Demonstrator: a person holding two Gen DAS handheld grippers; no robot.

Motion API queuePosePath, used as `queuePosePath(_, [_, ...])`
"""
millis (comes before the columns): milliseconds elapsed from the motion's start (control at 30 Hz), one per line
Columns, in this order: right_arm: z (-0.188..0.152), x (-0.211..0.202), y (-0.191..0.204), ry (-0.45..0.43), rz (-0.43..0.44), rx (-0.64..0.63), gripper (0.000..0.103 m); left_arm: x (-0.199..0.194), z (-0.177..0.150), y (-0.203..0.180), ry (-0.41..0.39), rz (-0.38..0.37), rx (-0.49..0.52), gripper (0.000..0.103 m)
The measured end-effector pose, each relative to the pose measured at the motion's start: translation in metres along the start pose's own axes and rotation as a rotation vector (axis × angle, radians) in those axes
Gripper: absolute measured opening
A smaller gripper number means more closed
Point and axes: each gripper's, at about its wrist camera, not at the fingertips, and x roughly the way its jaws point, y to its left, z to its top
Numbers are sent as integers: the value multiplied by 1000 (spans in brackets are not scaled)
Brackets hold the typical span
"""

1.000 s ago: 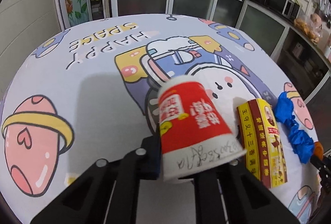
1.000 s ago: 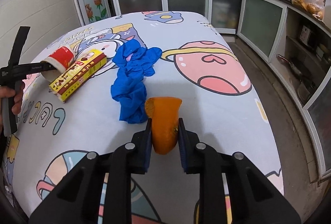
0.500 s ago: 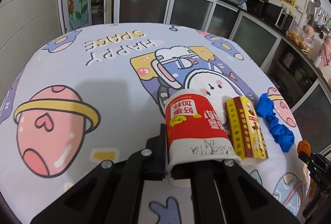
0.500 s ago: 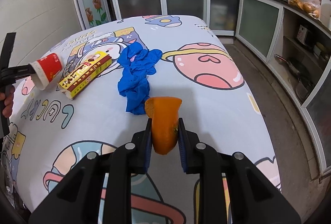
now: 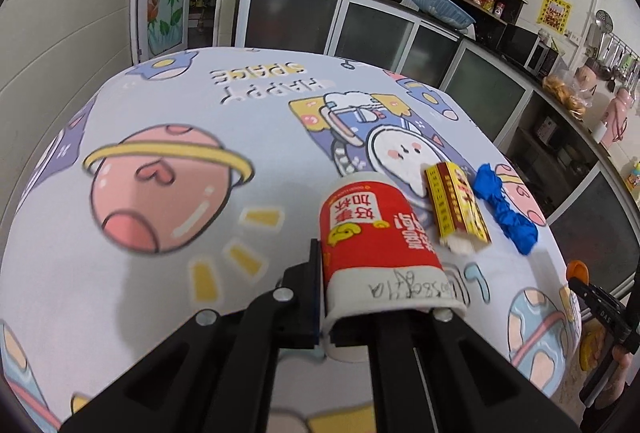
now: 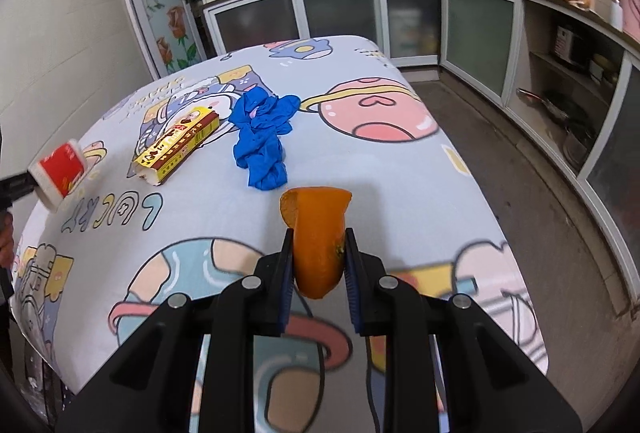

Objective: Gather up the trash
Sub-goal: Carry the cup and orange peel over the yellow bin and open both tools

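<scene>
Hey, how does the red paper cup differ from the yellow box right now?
The red paper cup is held off the table in the left claw; the yellow box lies flat on the tablecloth, untouched. The cup is round, tapered, red and white; the box is long, rectangular, yellow and red. Both carry printed Chinese text.

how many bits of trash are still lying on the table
2: the yellow carton beside the blue gloves, both mid-table. The red cup is in the left gripper, the orange peel in the right gripper.
</scene>
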Motion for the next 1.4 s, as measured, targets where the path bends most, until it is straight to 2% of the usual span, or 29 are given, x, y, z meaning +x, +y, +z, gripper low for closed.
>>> queuePosePath(233, [-32,-44,-16,-31,-12,74,21,-22,-30,0,17,-38,-2,2])
queuePosePath(400, [-57,-80,-27,-52,-44,114,21,-33,-48,-27,35,-106,53,2])
queuePosePath(933, [-120,-200,-69,-176,-179,211,21,-50,-105,-201,83,-420,355,2])
queuePosePath(1400, [-193,-263,-112,-183,-299,332,21,-63,-178,-340,158,-641,600,2])
